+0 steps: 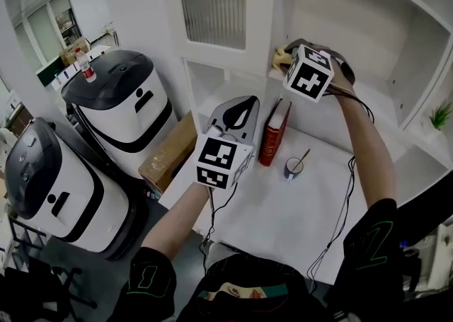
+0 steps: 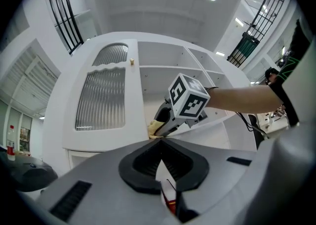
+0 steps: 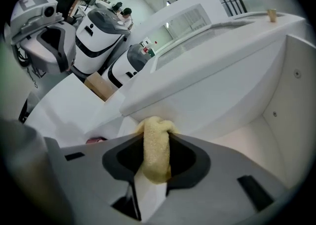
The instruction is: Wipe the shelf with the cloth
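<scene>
In the head view, the right arm reaches forward and up, nearly straight. It carries the right gripper (image 1: 287, 57) to the front left corner of the shelf (image 1: 386, 105), where a yellow cloth (image 1: 281, 51) shows at its tip. The left arm is bent, and the left gripper (image 1: 243, 103) hangs low over the white desk (image 1: 283, 214), just beside a red book (image 1: 274, 131). A mug (image 1: 294, 166) sits near.

In the left gripper view, its fingers (image 2: 138, 164) meet at the tips with nothing between them, aimed up towards the shelf.

In the right gripper view, the fingers are clamped on the cloth. It is bunched into a roll whose long axis runs along the fingers. Its far end pokes past the tips at the shelf's front edge, probably touching it.
</scene>
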A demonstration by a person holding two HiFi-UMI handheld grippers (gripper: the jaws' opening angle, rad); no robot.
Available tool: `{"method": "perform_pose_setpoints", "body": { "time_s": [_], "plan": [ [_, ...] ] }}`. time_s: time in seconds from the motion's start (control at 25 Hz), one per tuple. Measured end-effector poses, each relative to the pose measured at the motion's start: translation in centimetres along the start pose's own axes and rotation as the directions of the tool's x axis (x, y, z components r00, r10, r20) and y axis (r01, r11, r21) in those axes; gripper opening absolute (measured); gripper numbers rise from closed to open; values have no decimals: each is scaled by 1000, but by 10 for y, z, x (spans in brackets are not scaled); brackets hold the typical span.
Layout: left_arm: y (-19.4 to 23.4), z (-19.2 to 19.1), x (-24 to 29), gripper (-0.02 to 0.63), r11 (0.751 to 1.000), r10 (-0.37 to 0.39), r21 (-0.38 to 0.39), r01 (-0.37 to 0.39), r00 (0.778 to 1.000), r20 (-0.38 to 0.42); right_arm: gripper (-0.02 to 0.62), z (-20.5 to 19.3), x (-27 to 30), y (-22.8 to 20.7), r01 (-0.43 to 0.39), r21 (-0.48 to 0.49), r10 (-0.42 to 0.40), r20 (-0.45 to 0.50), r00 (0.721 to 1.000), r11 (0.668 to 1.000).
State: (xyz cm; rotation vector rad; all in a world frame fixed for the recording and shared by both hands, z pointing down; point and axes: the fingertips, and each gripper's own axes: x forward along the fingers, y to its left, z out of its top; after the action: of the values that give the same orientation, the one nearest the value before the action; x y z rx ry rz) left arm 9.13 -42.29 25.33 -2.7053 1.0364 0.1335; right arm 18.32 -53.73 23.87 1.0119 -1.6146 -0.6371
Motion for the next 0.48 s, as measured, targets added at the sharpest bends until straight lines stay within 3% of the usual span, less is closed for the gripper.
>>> {"method": "perform_pose_setpoints", "body": {
  "time_s": [0.48],
  "plan": [
    [-18, -3, 1, -2, 1000, -29, -12, 29, 1000, -4, 123, 13, -16, 23, -4, -129, -2, -46, 999, 992]
  ]
}}
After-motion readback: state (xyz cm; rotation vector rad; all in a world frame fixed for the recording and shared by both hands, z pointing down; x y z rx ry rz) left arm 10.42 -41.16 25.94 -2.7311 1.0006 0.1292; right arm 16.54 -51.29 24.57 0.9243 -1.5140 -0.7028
